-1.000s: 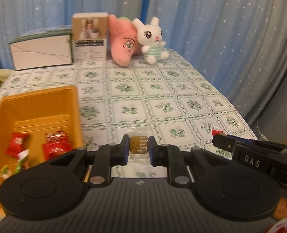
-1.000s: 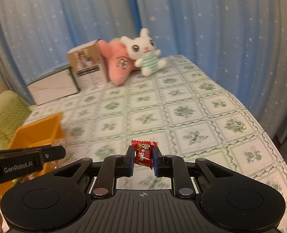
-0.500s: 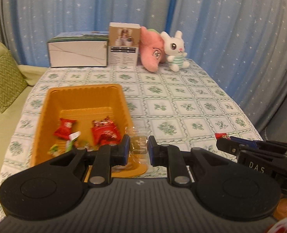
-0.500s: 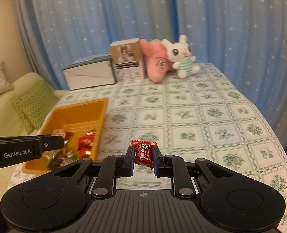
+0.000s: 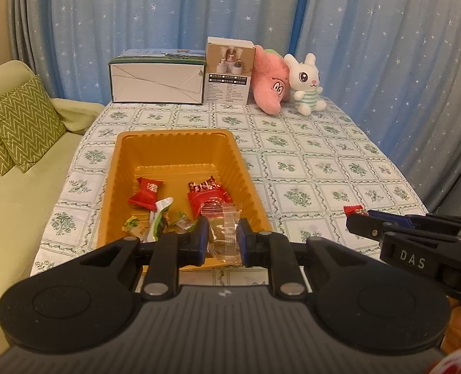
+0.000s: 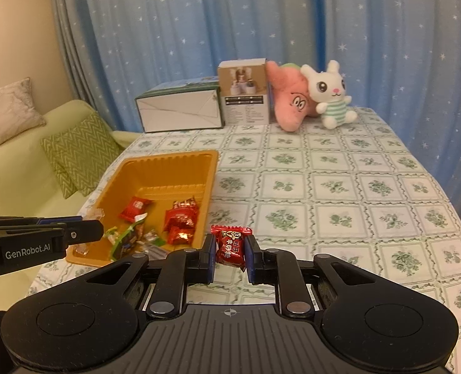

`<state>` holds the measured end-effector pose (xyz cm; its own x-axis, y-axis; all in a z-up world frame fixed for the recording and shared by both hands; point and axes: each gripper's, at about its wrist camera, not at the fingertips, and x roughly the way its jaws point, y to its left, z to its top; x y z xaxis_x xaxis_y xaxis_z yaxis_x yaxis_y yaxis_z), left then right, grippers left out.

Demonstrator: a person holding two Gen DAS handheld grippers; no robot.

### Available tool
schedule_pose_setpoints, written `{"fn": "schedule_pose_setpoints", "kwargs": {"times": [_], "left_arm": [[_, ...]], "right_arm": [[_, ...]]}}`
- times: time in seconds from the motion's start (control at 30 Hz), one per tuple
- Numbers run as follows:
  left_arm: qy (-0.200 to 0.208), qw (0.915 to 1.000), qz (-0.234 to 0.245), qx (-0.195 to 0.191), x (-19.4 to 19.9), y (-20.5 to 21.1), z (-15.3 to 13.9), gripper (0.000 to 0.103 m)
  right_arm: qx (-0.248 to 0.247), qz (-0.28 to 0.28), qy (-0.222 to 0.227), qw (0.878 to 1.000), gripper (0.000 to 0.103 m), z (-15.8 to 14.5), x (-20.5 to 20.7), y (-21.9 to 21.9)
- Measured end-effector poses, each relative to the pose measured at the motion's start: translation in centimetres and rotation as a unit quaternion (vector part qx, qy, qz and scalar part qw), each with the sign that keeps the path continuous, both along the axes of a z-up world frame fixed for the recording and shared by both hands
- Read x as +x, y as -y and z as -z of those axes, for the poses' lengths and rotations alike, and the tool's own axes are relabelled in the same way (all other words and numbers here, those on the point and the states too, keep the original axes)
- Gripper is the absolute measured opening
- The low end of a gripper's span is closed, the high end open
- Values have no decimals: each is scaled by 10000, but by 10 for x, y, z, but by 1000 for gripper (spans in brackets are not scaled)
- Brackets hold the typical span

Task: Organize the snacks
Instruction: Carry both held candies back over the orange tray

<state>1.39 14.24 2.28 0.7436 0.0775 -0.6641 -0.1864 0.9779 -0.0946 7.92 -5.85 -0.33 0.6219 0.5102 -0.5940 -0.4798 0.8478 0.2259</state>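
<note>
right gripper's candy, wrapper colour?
Red with white lettering; the candy shows best in the right wrist view, clamped in the right gripper.

Orange tray point(image 5: 180, 149) near rim hidden behind left gripper point(image 5: 221, 240); sofa point(image 5: 15, 193) cut off.

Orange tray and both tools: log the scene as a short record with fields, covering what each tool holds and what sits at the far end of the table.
left tool: shut on clear-wrapped snack, over the tray's near edge
right tool: shut on red-wrapped candy, beside the tray
orange tray: on the floral tablecloth, holds several wrapped snacks, mostly red
far end: white box, small upright carton, pink plush, white bunny plush
</note>
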Motion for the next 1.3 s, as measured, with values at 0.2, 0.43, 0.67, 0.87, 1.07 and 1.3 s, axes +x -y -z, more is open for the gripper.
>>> {"fn": "schedule_pose_setpoints", "kwargs": {"times": [0.2,0.43,0.67,0.87,1.07,1.3], "left_arm": [[-12,10000,-34,6,-3,-6,-1,18],[0,9999,-114,-23,-5,-14,-3,18],[-20,9998,-172,-22,-1,-26,-5,18],[-56,9998,-183,-1,4,-38,-6,18],[-118,9998,-150,20,10,-52,-5,18],[-198,9997,-165,49,20,-70,0,18]], "right_arm": [[-19,-98,-17,9999,19,1,-2,-7],[-57,-218,-47,9997,19,0,0,-17],[-79,-381,-108,9992,19,-1,8,-34],[-130,-525,-165,9984,19,-1,16,-53],[-159,-650,-181,9976,19,-1,25,-70],[-189,-756,-219,9967,19,1,35,-88]]}}
